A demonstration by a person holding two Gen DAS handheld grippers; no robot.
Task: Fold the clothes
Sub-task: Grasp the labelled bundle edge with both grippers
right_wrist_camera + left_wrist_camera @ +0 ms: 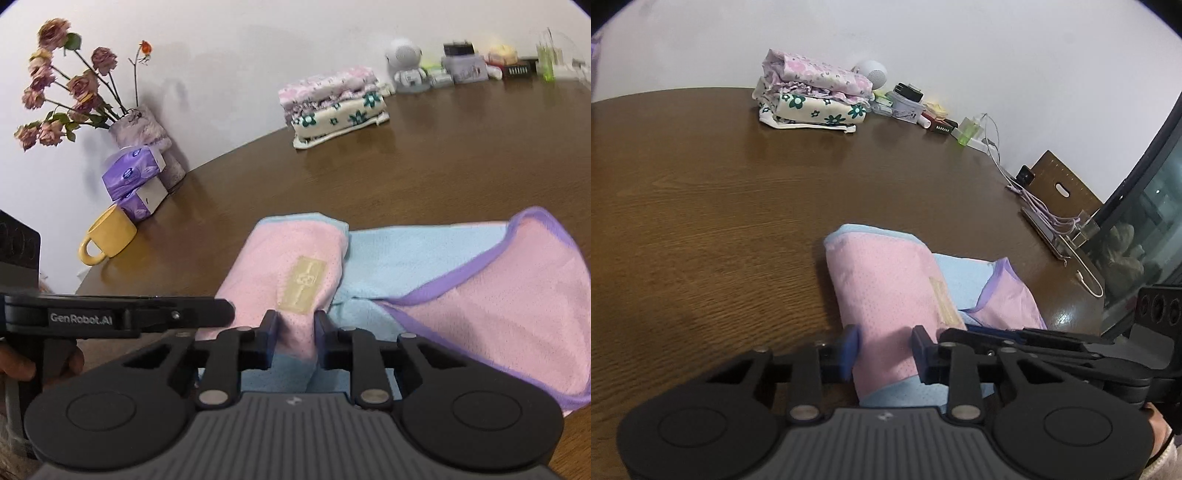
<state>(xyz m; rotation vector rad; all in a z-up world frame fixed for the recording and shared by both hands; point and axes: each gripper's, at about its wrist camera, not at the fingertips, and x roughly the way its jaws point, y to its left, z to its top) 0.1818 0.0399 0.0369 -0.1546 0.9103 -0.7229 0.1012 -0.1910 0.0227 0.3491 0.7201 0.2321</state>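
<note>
- You had the pink garment (pixel 291 266) on the wooden table (pixel 701 206), near the front edge, with one side doubled over into a thick pink roll, beige label (pixel 303 286) facing up.
- The other half lay flat to the right: pale blue inner face (pixel 417 254) showing, purple-trimmed pink flap (pixel 517 295) spread toward the table's edge.
- Your left gripper (pixel 884 347) stood with jaws partly closed, straddling the near end of the pink fold; cloth filled the gap, and it looked like a hold, though pad contact was hard to confirm.
- Your right gripper (pixel 295 334) was narrower, jaws pinching a ridge of the same fold just below the label; that read as a firm grasp.
- Both grippers were close together on one end, the left one's body crossing the right wrist view.
- My read: you were mid-fold, carrying the doubled part over the flat half.
- To do it well, you needed both pinches to catch all layers, not only the top pink one, or the blue layer would lag.
- You should have kept the two grips level so the edge landed square on the purple trim.
- Risk: bunching at the label if the grippers crowded.
- The finished stack (pixel 812 98) of folded floral clothes sat well apart at the back by the wall, likely the destination.
</note>
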